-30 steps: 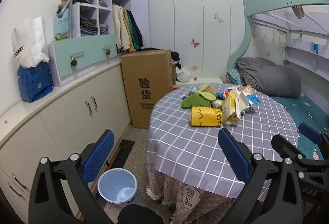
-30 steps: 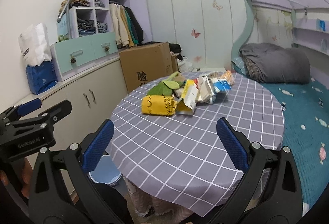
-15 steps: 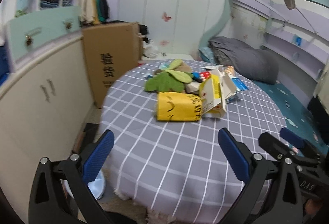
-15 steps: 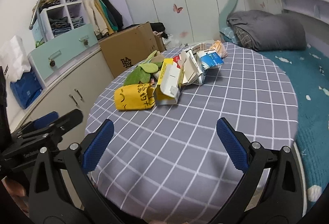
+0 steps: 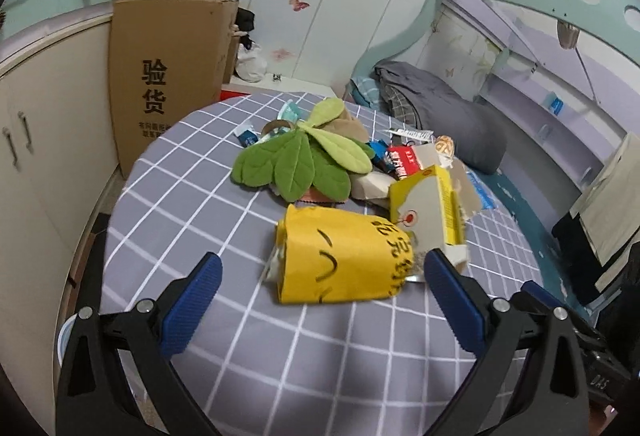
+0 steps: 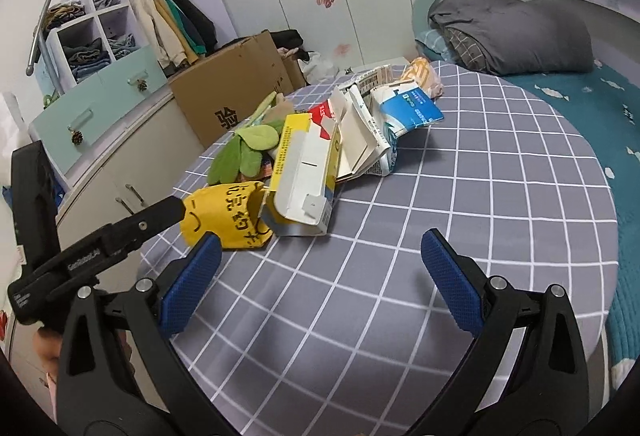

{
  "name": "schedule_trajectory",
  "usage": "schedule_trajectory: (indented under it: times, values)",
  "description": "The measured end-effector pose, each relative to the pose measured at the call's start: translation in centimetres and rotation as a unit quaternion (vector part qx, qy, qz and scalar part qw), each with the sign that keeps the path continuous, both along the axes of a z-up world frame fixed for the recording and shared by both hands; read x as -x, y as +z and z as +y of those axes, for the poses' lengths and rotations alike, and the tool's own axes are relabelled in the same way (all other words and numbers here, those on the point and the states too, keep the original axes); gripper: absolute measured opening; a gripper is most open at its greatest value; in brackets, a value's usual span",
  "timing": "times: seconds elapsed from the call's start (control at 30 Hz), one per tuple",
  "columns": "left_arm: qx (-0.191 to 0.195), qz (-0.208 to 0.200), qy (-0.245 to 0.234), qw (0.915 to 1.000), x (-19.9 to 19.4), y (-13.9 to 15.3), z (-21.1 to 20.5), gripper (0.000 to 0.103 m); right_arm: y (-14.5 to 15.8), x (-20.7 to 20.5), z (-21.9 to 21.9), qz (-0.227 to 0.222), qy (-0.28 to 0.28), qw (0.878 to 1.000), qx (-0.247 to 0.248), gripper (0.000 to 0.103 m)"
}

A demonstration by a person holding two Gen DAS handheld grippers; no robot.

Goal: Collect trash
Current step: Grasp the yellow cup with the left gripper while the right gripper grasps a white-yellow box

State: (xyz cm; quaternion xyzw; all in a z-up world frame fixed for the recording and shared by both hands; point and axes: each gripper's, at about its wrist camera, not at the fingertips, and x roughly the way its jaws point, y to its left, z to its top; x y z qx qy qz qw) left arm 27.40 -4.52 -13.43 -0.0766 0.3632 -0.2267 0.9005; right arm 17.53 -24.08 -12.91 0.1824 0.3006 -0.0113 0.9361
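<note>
- Grey checked cloth covers the round table (image 5: 208, 220), and all the trash lies in one heap on its far half.
- Your left gripper (image 5: 320, 296) has its two blue pads wide apart, and nothing is between them. It hovers over the near edge of the table, just in front of the yellow paper bag (image 5: 340, 256).
- Your right gripper (image 6: 320, 276) is also spread wide and holds nothing. It hangs over the near side of the table, near the heap but not touching it.
- The yellow paper bag is one, lying on its side at the near end of the heap.
- One torn yellow carton (image 6: 304, 180) leans against the bag, touching it.
- One blue and white packet (image 6: 408, 108) lies toward the far edge, behind the carton.
- One green plush leaf toy (image 5: 296, 164) rests at the left side of the heap.
- One big cardboard box (image 5: 160, 76) stands on the floor beside the table.
- Some small wrappers lie under the heap; I cannot count them.
</note>
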Motion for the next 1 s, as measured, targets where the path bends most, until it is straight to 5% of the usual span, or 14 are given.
schedule_trajectory:
  times: [0.33, 0.47, 0.53, 0.67, 0.8, 1.0]
  values:
    - [0.041, 0.062, -0.065, 0.9951, -3.3, -2.0, -1.5, 0.098, -0.7, -2.2, -0.9, 0.012, -0.003, 1.000, -0.012, 0.097]
    - [0.035, 0.079, -0.081, 0.9930, -3.9, -2.7, -2.4, 0.063, -1.0, -2.9, -1.3, 0.020, -0.003, 1.000, -0.019, 0.097]
    - [0.047, 0.092, -0.084, 0.9911, -4.2, -3.0, -2.2, 0.053, -1.2, -3.0, -1.2, 0.023, -0.002, 1.000, -0.018, 0.097]
    - [0.086, 0.111, -0.096, 0.9855, -4.3, -3.3, -1.6, 0.018, -1.4, -3.4, -1.2, 0.029, 0.006, 0.999, -0.021, 0.097]
    - [0.120, 0.094, -0.086, 0.9847, -3.2, -2.6, -0.6, 0.003, -0.9, -3.9, -1.3, 0.025, 0.010, 0.999, -0.020, 0.097]
    - [0.115, 0.032, -0.053, 0.9914, -0.6, 0.5, 0.6, 0.001, -1.0, -6.0, -1.4, 0.038, 0.023, 0.999, -0.019, 0.097]
